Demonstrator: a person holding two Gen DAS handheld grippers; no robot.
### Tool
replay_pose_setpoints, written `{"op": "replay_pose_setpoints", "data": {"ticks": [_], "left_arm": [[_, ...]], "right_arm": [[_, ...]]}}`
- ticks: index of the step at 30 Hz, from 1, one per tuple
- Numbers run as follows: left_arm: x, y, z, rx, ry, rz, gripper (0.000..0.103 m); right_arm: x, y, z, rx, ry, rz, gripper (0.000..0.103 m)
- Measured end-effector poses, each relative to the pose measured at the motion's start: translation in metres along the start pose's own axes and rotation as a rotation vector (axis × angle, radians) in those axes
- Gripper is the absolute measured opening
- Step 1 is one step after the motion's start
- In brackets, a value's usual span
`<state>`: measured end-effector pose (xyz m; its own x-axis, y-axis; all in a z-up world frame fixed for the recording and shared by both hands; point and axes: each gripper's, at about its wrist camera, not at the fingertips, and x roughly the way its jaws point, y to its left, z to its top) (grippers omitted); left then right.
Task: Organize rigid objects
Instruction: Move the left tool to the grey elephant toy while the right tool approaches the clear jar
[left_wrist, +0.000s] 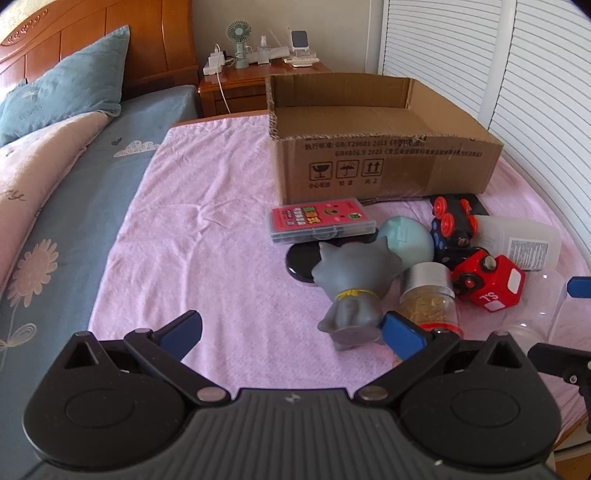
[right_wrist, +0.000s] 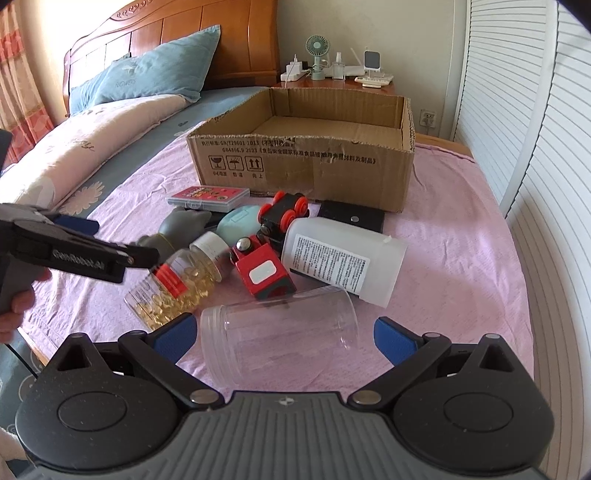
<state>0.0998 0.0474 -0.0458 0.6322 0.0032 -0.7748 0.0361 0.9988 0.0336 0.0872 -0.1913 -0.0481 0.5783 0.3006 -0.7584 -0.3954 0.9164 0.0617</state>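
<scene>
A pile of rigid items lies on the pink cloth (left_wrist: 207, 236) in front of an open cardboard box (left_wrist: 384, 166) (right_wrist: 306, 170). My left gripper (left_wrist: 291, 332) is open, and its right finger stands beside the base of a grey toy figure (left_wrist: 354, 284). My right gripper (right_wrist: 284, 334) is open with a clear plastic jar (right_wrist: 280, 332) lying on its side between the fingers. Close by are a capsule bottle (right_wrist: 177, 288), a red toy vehicle (right_wrist: 264, 275), a white bottle (right_wrist: 343, 258) and a black train with red wheels (right_wrist: 282, 212).
A pink card case (left_wrist: 321, 219), a mint round object (left_wrist: 406, 240) and a black disc (left_wrist: 303, 262) lie near the box. A black wallet (right_wrist: 351, 218) sits by its front. The bed and pillow (left_wrist: 66, 85) lie left, a nightstand (left_wrist: 258, 74) behind, louvred doors (right_wrist: 535, 147) right.
</scene>
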Motion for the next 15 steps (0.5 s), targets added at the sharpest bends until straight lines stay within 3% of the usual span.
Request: {"op": "replay_pose_setpoints", "data": {"ticks": [3, 15], "left_arm": [[-0.004, 0.005, 0.001, 0.022, -0.015, 0.041, 0.103], [0.012, -0.005, -0.005, 0.084, -0.064, -0.025, 0.103]], "right_arm": [[0.002, 0.0, -0.001, -0.006, 0.004, 0.008, 0.103], [0.012, 0.01, -0.003, -0.064, 0.009, -0.016, 0.103]]}}
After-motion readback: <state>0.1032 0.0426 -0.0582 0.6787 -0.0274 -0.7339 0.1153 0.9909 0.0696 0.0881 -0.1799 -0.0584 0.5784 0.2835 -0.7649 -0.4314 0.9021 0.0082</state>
